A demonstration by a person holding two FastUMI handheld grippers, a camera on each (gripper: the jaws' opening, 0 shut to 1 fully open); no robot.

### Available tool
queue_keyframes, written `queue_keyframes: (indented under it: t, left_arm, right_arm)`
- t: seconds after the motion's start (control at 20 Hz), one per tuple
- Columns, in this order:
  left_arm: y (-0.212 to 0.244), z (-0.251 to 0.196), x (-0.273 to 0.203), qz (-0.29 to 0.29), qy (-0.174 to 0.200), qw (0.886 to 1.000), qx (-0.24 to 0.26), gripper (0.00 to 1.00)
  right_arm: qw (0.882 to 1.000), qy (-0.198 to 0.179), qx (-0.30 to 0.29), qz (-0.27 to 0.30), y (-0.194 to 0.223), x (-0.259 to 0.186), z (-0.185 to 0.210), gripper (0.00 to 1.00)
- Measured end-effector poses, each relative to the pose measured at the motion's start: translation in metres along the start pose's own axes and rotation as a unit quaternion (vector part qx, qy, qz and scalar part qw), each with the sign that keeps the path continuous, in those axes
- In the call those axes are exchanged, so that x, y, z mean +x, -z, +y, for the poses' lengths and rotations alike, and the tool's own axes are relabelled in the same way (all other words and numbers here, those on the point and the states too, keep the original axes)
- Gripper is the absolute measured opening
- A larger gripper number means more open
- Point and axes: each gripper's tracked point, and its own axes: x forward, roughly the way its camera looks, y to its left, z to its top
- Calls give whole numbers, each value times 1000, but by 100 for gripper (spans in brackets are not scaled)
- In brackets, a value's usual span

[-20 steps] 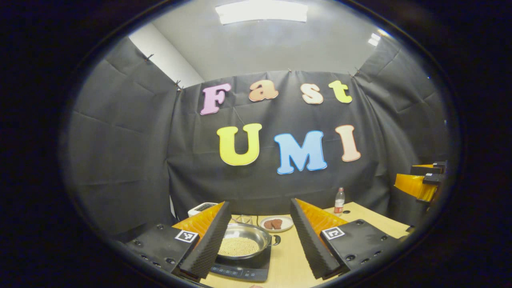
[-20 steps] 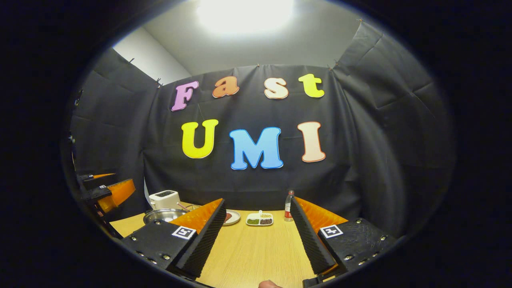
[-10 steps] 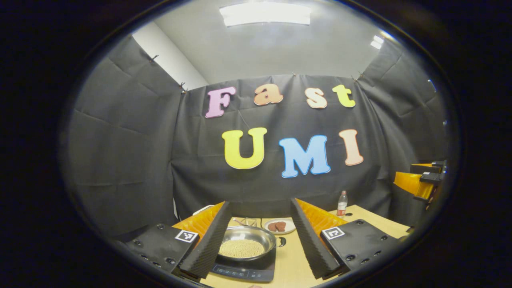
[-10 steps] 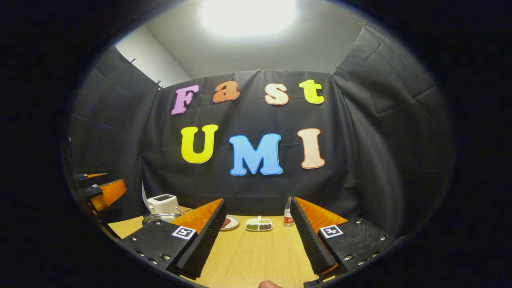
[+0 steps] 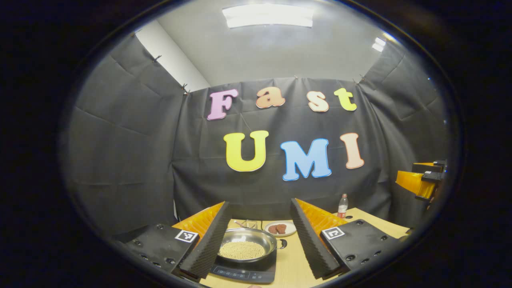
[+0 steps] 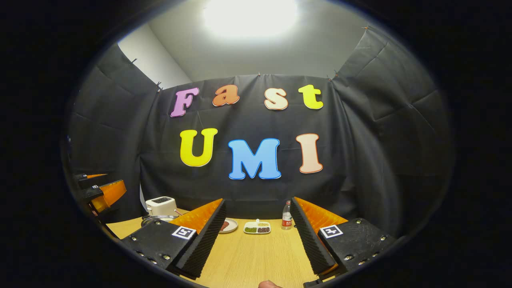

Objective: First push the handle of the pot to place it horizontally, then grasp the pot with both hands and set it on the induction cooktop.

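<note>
The left gripper [image 5: 258,236] is wide open and holds nothing. The pot [image 5: 247,245] sits on the induction cooktop [image 5: 245,270], right in front of this gripper, seen in the gap between its two fingers. The pot is full of small tan beans [image 5: 241,250]. Its little handle [image 5: 281,243] sticks out to the right side. A plate [image 5: 281,229] is behind the pot.

The right gripper [image 6: 258,230] is wide open too, holding nothing. From it, the pot [image 6: 157,219] is far off to the left, partly hidden behind its left finger. A toaster [image 6: 161,205] stands behind the pot. A bottle [image 6: 286,215] stands ahead on the table [image 6: 256,256].
</note>
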Motion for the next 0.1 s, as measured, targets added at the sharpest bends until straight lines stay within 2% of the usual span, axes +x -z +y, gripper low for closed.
queue_keyframes:
  t: [0.1]
  left_arm:
    - [-6,0,1,-8,1,1000,-2,100]
  right_arm:
    - [1000,4,-6,-3,-1,-1,-2,97]
